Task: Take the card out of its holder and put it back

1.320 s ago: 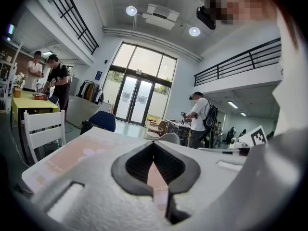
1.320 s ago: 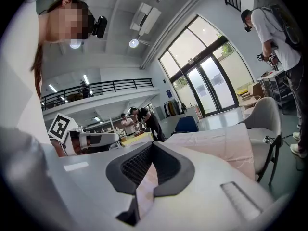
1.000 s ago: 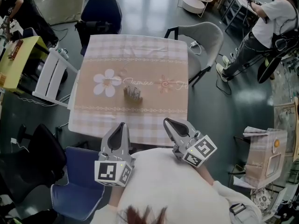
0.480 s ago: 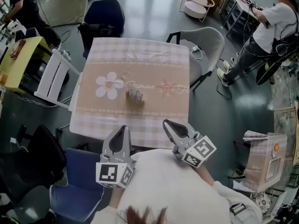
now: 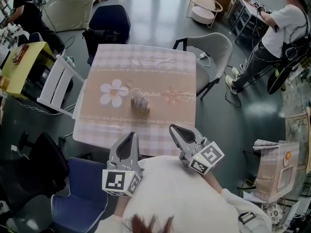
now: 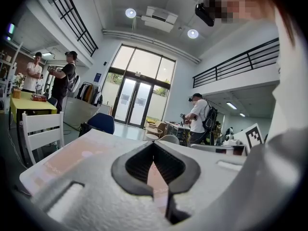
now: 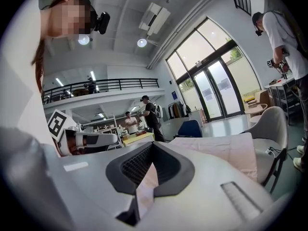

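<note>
The card holder [image 5: 139,103], a small stand with a pale card upright in it, sits in the middle of the pink checked tablecloth [image 5: 146,62]. Both grippers hover at the table's near edge, close to the person's body and well short of the holder. My left gripper [image 5: 130,135] is shut, its tips meeting with nothing between them [image 6: 154,144]. My right gripper [image 5: 173,128] is likewise shut and empty [image 7: 153,145]. Neither gripper view shows the holder; both jaws cover most of the table.
A grey chair [image 5: 214,47] stands at the table's far right corner, a blue chair [image 5: 109,18] at the far side, a white chair [image 5: 56,84] at the left, another blue chair [image 5: 80,193] near my left. A person [image 5: 277,28] stands at the upper right.
The head view has shifted a little, so the table sits slightly lower in the picture. Both grippers stay shut and almost still.
</note>
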`<state>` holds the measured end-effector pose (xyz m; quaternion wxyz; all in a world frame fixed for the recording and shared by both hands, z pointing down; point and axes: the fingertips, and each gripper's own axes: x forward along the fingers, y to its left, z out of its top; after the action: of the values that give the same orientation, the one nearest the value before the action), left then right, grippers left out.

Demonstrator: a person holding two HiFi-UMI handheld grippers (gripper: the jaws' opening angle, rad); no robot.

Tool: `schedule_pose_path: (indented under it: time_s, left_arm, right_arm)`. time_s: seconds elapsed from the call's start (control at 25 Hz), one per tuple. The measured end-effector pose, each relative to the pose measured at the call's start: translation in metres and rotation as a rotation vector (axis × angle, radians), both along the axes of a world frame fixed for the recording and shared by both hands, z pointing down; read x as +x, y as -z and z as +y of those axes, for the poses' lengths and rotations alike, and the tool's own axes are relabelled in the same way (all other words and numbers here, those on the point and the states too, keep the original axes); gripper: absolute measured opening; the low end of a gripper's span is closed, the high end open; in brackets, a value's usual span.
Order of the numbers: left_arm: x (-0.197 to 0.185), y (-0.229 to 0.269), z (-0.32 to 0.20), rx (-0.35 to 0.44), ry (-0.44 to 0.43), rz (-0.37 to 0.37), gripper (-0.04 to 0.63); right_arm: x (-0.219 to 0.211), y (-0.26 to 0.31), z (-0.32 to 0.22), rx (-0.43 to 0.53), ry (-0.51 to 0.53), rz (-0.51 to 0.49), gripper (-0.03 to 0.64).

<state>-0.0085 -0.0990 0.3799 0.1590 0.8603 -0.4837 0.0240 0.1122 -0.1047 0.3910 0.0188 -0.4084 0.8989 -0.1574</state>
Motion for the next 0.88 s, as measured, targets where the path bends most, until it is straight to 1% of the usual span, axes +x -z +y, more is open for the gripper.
schedule_pose_path:
  time_s: [0.24,0.48,0.6,0.76,0.8,0.88]
  left_arm:
    - [0.003,0.002,-0.002,0.009,-0.001,-0.009,0.0]
    - [0.003,0.004,-0.002,0.007,0.014,-0.012,0.0]
    - [0.002,0.003,-0.001,-0.002,0.028,-0.01,0.0]
    - [-0.002,-0.002,0.001,-0.02,0.05,-0.014,0.0]
    - [-0.002,-0.002,0.001,-0.025,0.053,-0.016,0.0]
    - [-0.002,-0.004,0.002,-0.033,0.058,-0.019,0.0]
  right_arm:
    - [0.006,0.004,-0.004,0.019,-0.012,-0.02,-0.003]
    - [0.005,-0.003,-0.009,0.006,0.007,-0.024,-0.003]
    - [0.01,-0.01,-0.019,-0.004,-0.007,-0.009,-0.003]
    - [0.017,-0.019,-0.042,0.003,-0.067,0.045,-0.003]
    - [0.017,-0.019,-0.049,0.012,-0.069,0.05,-0.002]
    - [0.013,-0.018,-0.062,0.024,-0.052,0.055,0.019]
